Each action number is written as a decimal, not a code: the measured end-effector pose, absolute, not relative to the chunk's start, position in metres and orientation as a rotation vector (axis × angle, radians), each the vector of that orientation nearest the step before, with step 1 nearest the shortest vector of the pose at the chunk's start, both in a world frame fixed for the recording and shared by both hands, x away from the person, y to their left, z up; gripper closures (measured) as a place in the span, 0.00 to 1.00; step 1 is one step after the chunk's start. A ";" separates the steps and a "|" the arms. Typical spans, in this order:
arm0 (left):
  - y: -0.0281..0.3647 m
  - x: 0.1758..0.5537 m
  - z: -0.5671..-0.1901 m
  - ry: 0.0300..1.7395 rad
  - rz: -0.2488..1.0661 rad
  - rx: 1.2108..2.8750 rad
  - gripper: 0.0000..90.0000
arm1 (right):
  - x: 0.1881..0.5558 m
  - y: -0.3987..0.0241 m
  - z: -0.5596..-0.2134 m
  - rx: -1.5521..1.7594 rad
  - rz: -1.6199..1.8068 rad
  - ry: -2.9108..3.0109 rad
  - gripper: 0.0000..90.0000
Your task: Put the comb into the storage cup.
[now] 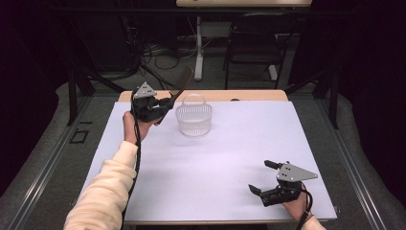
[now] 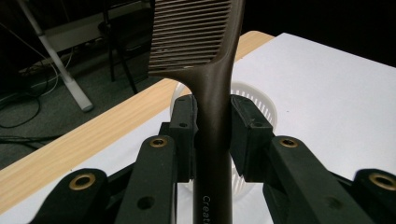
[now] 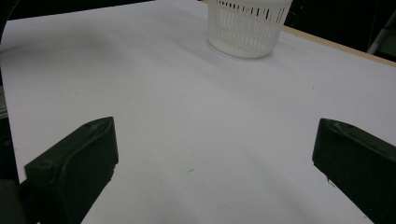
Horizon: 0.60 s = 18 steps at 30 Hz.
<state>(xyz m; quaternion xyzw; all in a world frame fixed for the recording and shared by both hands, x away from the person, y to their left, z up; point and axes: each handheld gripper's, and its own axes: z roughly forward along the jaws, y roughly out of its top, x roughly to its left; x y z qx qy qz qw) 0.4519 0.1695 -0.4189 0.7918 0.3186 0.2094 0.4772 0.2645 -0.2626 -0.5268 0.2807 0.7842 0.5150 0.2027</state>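
My left gripper (image 1: 160, 106) up at 11 o'clock of surface (image 1: 230, 158), fingers (image 2: 184, 126) clenched on comb (image 2: 212, 116) handle. Comb upright between pads, teeth at top, angled toward 1 o'clock in high view. Basket (image 1: 194, 120) just beside comb, at its 3 o'clock, standing on surface, white, slotted wall, handle up. My right gripper (image 1: 263, 178) at 5 o'clock of surface, well apart from basket, fingers (image 3: 74, 163) released, spread wide, nothing between, bare surface beneath.

Black hand-held gripper (image 1: 168, 103) w/ grey triangular top plate, brass-ringed screw holes, black cable; cream sleeve (image 1: 106, 191) on left arm.
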 end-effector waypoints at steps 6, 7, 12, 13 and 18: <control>0.166 0.453 -0.417 0.774 0.514 1.932 0.80 | 0.264 -0.263 -0.527 0.785 1.439 2.187 0.00; 0.166 0.454 -0.417 0.773 0.515 1.929 0.80 | 0.264 -0.263 -0.527 0.785 1.439 2.187 0.00; 0.164 0.455 -0.415 0.770 0.518 1.930 0.80 | 0.264 -0.263 -0.527 0.785 1.437 2.189 0.00; 0.164 0.455 -0.416 0.770 0.519 1.929 0.80 | 0.265 -0.263 -0.527 0.784 1.438 2.188 0.00; 0.162 0.457 -0.415 0.772 0.519 1.925 0.80 | 0.265 -0.263 -0.527 0.783 1.435 2.190 0.00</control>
